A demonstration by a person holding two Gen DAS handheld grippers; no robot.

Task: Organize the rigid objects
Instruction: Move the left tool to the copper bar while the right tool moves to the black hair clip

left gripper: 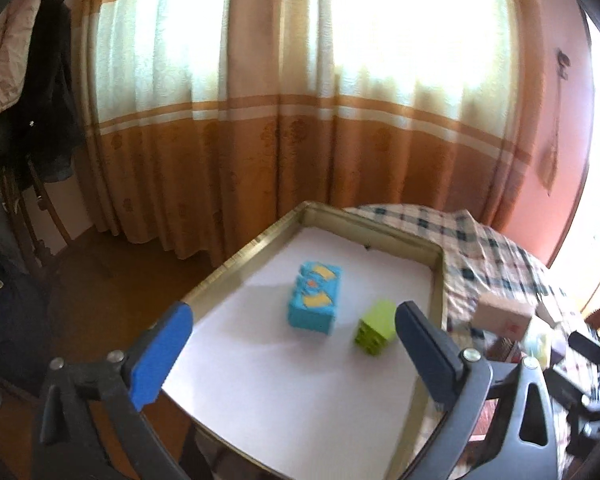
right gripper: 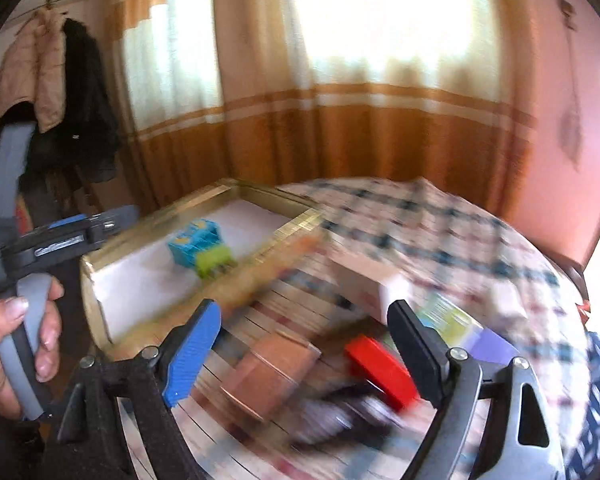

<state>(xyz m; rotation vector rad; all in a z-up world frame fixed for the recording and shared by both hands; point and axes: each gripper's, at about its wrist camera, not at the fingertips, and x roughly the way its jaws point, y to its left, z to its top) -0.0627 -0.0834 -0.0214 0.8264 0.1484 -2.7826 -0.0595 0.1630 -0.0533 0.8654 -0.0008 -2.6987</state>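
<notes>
I see the bench (left gripper: 496,248) w/ its checked cloth, then the gold-rimmed tray (left gripper: 236,264) at its left edge. Blue block (left gripper: 314,298) and green block (left gripper: 376,328) sit inside the tray, just beside each other. My left gripper (left gripper: 292,344) and right gripper (right gripper: 304,344) both gape, nothing between the jaws.

A blue box (left gripper: 314,298) with yellow markings lay flat near the middle of the white-floored tray (left gripper: 236,268). A smaller green block (left gripper: 376,328) sat just beside it, toward the tray's right edge. On the checked tablecloth (right gripper: 440,232) past that edge lay a brownish box (right gripper: 272,372) and what seemed a red one (right gripper: 380,372), both blurred.
</notes>
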